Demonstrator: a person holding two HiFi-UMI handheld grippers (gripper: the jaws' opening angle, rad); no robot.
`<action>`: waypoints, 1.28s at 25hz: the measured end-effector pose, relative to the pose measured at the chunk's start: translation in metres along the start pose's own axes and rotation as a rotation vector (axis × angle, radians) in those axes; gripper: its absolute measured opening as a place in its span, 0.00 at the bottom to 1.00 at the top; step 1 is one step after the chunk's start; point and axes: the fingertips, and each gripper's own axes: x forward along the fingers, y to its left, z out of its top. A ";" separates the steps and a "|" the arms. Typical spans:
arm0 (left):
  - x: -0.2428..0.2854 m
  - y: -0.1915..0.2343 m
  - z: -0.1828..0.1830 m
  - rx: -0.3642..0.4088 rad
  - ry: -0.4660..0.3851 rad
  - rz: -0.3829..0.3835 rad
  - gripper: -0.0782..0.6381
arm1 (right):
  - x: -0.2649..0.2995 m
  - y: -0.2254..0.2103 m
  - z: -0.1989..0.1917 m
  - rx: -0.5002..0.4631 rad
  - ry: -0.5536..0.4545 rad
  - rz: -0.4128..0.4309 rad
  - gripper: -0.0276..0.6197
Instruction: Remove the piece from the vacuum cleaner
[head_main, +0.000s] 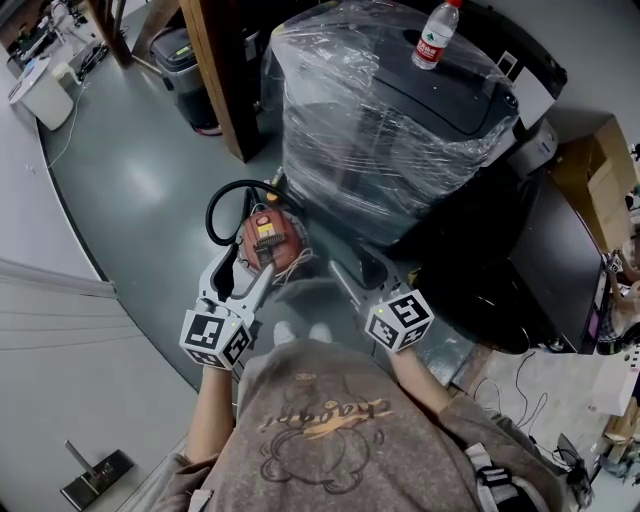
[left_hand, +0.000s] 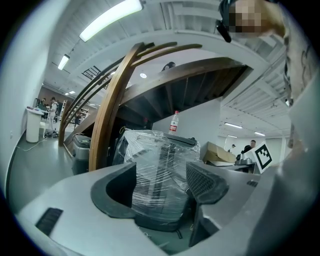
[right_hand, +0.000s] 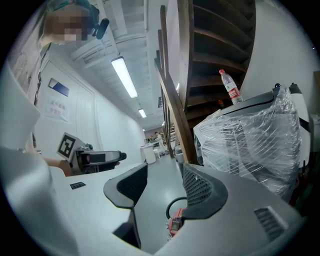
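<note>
A small red vacuum cleaner (head_main: 266, 240) with a looped black hose (head_main: 222, 205) sits on the grey floor just ahead of me. My left gripper (head_main: 240, 276) hovers over its near left side with its jaws open and nothing between them. In the left gripper view, only the wrapped machine shows past the left gripper (left_hand: 160, 186). My right gripper (head_main: 355, 272) is to the right of the vacuum cleaner, also open and empty. In the right gripper view, the red body (right_hand: 175, 223) and hose (right_hand: 171, 205) show low between the jaws of the right gripper (right_hand: 160, 189), well beyond them.
A large machine wrapped in clear film (head_main: 390, 130) stands right behind the vacuum cleaner, with a water bottle (head_main: 436, 35) on top. A wooden stair post (head_main: 222, 80) and a dark bin (head_main: 185, 70) are at the back left. A cardboard box (head_main: 600, 180) is at the right.
</note>
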 end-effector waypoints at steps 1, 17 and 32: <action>0.000 0.002 -0.003 -0.003 0.005 -0.002 0.51 | 0.002 0.001 -0.002 -0.002 0.005 0.008 0.35; 0.043 0.036 -0.092 -0.013 0.155 -0.050 0.51 | 0.049 -0.031 -0.090 0.007 0.173 0.045 0.35; 0.091 0.065 -0.283 -0.031 0.371 -0.095 0.51 | 0.084 -0.076 -0.269 -0.037 0.436 0.120 0.35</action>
